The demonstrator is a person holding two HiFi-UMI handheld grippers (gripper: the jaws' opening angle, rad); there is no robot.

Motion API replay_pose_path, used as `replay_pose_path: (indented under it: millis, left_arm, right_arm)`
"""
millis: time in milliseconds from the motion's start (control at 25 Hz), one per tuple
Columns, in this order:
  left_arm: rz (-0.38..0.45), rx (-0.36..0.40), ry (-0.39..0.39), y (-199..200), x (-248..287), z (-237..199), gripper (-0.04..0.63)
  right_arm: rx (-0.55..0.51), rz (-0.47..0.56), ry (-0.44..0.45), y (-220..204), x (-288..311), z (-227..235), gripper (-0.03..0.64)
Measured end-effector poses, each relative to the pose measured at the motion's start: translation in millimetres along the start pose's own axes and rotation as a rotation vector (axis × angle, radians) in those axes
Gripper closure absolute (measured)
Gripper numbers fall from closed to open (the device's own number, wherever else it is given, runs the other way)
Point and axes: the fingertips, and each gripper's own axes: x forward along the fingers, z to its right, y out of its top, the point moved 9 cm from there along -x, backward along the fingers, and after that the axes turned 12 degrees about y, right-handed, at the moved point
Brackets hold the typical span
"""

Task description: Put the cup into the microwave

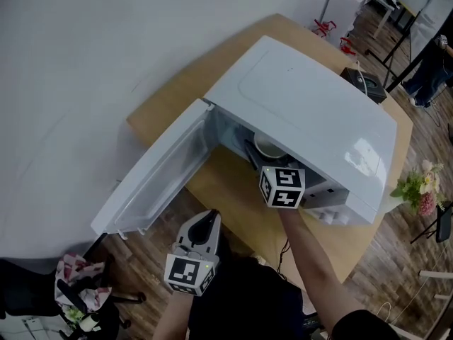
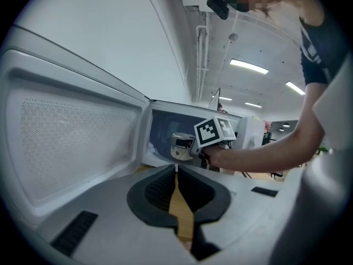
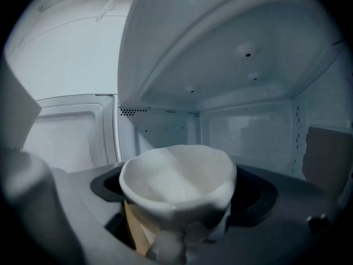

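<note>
Inside the open microwave [image 1: 304, 112], right gripper [image 1: 272, 165], forearm [image 1: 311, 253] outstretched, jaws clamping the white cup [image 3: 177, 175], left gripper [image 1: 207, 222] at eight o'clock of it, jaws closed, empty.

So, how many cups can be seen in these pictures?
1. The white cup is held between the jaws of the right gripper, inside the open microwave. No other cup shows in the cavity, but its floor is partly hidden.

Microwave [image 1: 304, 112] on table [image 1: 233, 190], centre frame; door [image 1: 159, 179] open toward lower left. Right tool [image 1: 271, 163] at cavity mouth, cup [image 1: 269, 148] at its tip, just inside. Left tool [image 1: 207, 224] low centre, below door.
</note>
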Motion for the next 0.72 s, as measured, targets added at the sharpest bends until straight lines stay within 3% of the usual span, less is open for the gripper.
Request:
replay_pose_path:
  millis: [720]
  left_arm:
    - [-0.034, -0.009, -0.026, -7.0, 12.0, 7.6, 0.578]
  right_arm:
    - [0.042, -0.01, -0.024, -4.3, 7.5, 13.5, 0.103]
